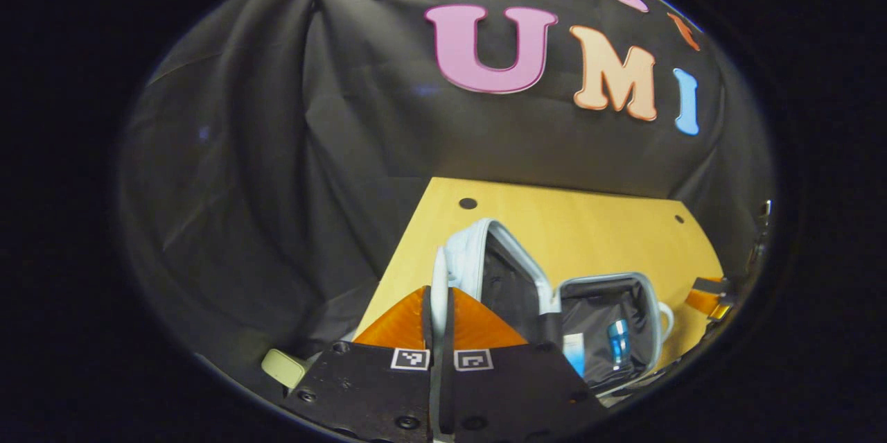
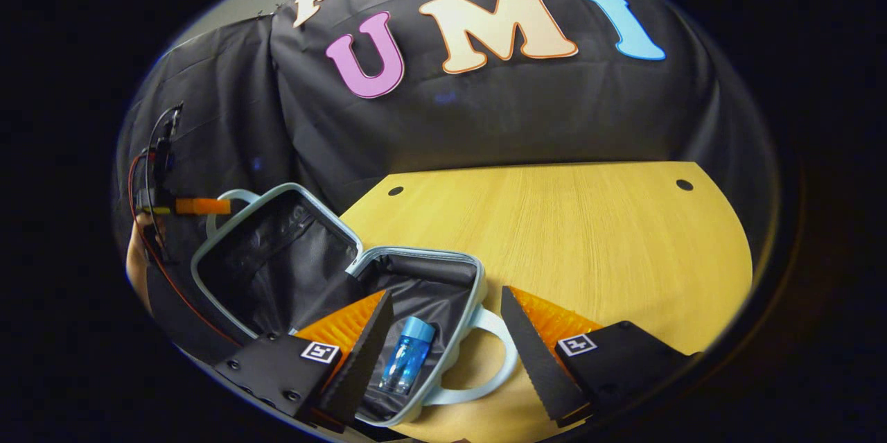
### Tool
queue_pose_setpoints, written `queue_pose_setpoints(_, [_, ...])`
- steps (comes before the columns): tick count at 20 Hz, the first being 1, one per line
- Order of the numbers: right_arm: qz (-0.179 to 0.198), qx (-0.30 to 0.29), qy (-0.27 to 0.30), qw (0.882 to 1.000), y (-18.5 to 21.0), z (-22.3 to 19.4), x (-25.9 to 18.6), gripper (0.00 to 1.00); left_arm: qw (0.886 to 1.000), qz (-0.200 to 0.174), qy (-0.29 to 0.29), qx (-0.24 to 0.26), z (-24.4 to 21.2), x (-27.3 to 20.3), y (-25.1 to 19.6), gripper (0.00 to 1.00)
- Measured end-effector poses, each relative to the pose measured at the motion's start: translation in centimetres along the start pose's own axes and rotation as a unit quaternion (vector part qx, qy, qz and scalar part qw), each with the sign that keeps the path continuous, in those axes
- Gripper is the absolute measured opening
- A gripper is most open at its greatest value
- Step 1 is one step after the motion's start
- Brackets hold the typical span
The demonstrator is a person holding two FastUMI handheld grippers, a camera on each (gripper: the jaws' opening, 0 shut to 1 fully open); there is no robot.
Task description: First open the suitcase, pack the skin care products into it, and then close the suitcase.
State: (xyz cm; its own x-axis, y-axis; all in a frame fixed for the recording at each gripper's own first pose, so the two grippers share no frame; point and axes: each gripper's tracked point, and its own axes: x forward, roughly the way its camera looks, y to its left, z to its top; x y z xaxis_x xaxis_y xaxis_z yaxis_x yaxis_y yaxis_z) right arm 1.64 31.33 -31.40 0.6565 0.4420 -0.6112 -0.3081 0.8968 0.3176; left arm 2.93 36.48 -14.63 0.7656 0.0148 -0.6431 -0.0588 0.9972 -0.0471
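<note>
The pale blue suitcase lies open on the wooden table, its lid raised at the left. A blue-capped bottle rests in its dark-lined base, seen also as the bottle beside a small white and blue box. My left gripper is shut on the lid's handle and holds the lid up; the same left gripper appears at the far left. My right gripper is open, hovering over the base's front handle and the bottle.
The wooden table stretches right and back of the suitcase, with small holes near its far edge. A hand and red cables are at the far left. A pale green object lies off the table's left edge.
</note>
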Motion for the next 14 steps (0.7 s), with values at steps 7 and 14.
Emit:
queue_pose_setpoints(7, [0.014,0.023,-0.008,1.000,-3.3,0.9,-1.9,0.98,0.998,-0.051,-0.028,0.012,2.3,-2.7,-9.4,0.00])
queue_pose_setpoints(14, [0.006,0.027,-0.018,0.999,-6.4,1.5,-3.9,0.98,0.990,-0.138,-0.034,0.016,3.2,-2.8,-19.3,0.00])
